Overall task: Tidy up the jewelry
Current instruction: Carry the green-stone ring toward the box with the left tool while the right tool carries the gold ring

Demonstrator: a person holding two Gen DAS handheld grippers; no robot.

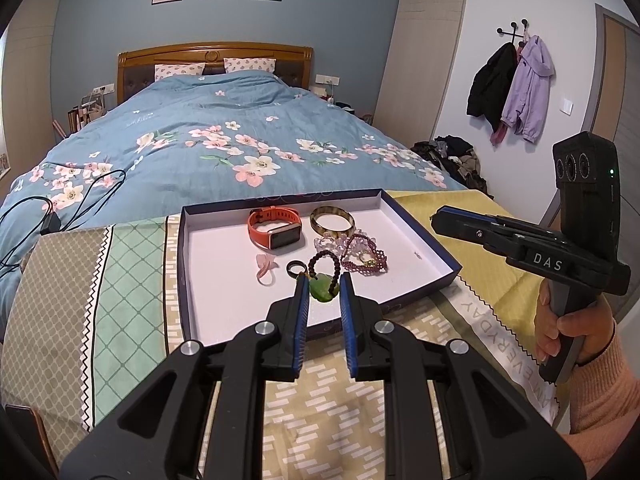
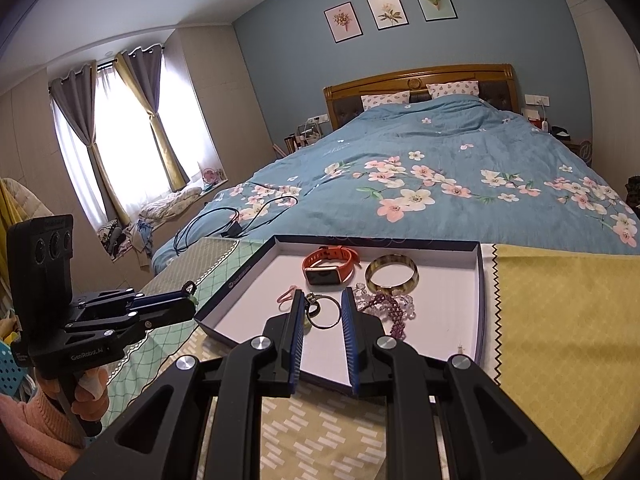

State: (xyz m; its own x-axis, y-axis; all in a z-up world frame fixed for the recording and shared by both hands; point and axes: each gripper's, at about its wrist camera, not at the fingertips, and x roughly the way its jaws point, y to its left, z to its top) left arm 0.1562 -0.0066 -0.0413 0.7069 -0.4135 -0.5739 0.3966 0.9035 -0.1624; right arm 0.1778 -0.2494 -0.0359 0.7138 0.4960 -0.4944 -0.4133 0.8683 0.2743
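A shallow dark box lid (image 1: 424,236) with a white floor lies on a patchwork cloth at the foot of the bed. In it are an orange smartwatch (image 1: 276,227), a tortoiseshell bangle (image 1: 332,222), purple bead bracelets (image 1: 360,254), a dark ring (image 1: 296,268), a pink ring (image 1: 264,266) and a dark bead string with a green pendant (image 1: 324,290). My left gripper (image 1: 324,286) is open, its fingertips either side of the green pendant. My right gripper (image 2: 322,306) is open above the lid's near part (image 2: 478,280), over a thin hoop (image 2: 324,312). The watch (image 2: 328,266) and bangle (image 2: 392,276) lie beyond.
The bed with a blue flowered quilt (image 1: 224,136) stretches behind the lid. Black cables and a charger (image 1: 52,220) lie on the quilt at left. The yellow cloth section (image 2: 560,320) lies right of the lid. Clothes are piled on the floor at right (image 1: 456,156).
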